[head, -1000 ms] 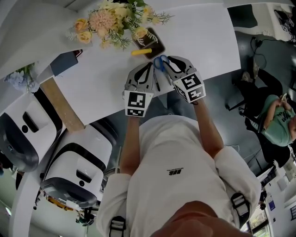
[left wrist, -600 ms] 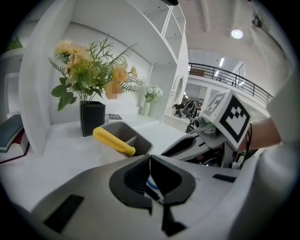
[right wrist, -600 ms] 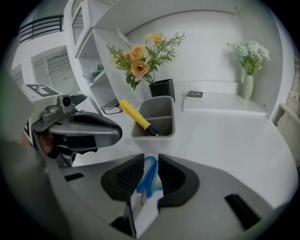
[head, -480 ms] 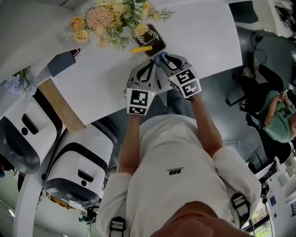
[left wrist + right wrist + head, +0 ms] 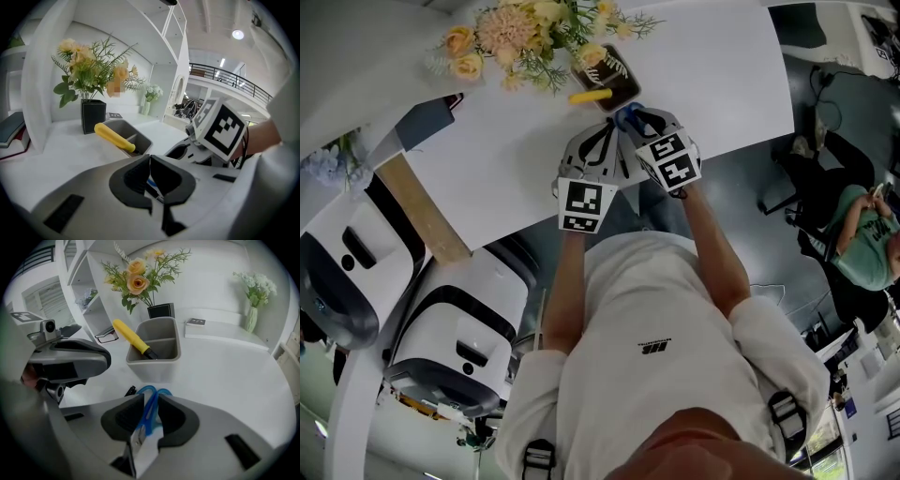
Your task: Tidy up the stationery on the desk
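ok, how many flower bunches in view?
3: peach-yellow bunch in black square vase behind grey tray; white bunch in slim pale vase, further right; pale-blue bunch, head view's left edge.

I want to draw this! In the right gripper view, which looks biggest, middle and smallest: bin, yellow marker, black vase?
1. bin
2. yellow marker
3. black vase: farther back and partly hidden behind the bin, so its rank below the marker is unsure.

L gripper [image 5: 150, 157] jaws together, R gripper [image 5: 151, 397] beside it, tilted down, clamping scissors [image 5: 149, 413].
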A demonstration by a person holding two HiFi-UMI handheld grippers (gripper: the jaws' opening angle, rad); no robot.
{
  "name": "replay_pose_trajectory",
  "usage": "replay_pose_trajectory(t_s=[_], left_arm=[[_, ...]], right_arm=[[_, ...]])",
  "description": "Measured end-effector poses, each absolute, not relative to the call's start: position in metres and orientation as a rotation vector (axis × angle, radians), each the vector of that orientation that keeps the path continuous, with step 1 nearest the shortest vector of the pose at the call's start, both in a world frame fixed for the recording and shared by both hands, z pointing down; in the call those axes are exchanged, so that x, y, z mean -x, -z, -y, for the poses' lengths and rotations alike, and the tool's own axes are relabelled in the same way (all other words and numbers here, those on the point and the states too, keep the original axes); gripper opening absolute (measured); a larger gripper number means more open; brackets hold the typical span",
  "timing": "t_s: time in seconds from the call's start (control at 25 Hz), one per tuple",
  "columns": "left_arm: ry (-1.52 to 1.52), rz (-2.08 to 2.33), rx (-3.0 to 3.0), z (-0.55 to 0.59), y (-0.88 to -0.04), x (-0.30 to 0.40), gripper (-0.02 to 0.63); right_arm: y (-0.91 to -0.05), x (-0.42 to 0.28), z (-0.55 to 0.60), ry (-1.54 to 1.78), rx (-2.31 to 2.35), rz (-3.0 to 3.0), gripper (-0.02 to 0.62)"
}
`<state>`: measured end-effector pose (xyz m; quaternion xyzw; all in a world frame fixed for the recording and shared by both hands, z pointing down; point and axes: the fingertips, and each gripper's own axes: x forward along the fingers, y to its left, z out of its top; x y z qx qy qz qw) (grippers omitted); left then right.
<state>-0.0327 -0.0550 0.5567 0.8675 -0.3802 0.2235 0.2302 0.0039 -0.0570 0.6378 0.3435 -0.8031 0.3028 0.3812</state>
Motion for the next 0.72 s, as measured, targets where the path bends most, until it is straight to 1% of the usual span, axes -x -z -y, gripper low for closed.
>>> replay_pose_trajectory(t_s=[0.32, 0.56, 0.72], left_arm=[[-0.611, 1.064, -2.377, 0.0533, -0.5560, 0.0347, 0.000], [-0.606, 1.071, -2.376, 0.0523, -0.5541, 0.0327, 0.000], [-0.604, 1.079, -2.377, 0.0522, -0.5517, 0.0333, 0.000]], right_arm=[[-0.6439, -0.0011, 0.0561, -0.751, -0.872, 2.019, 0.083], [-0.6437, -0.0011, 0.0560, -0.715, -0.882, 2.010, 0.064], [-0.6450, -0.0025, 0.0541, -0.726, -0.873, 2.007, 0.063]])
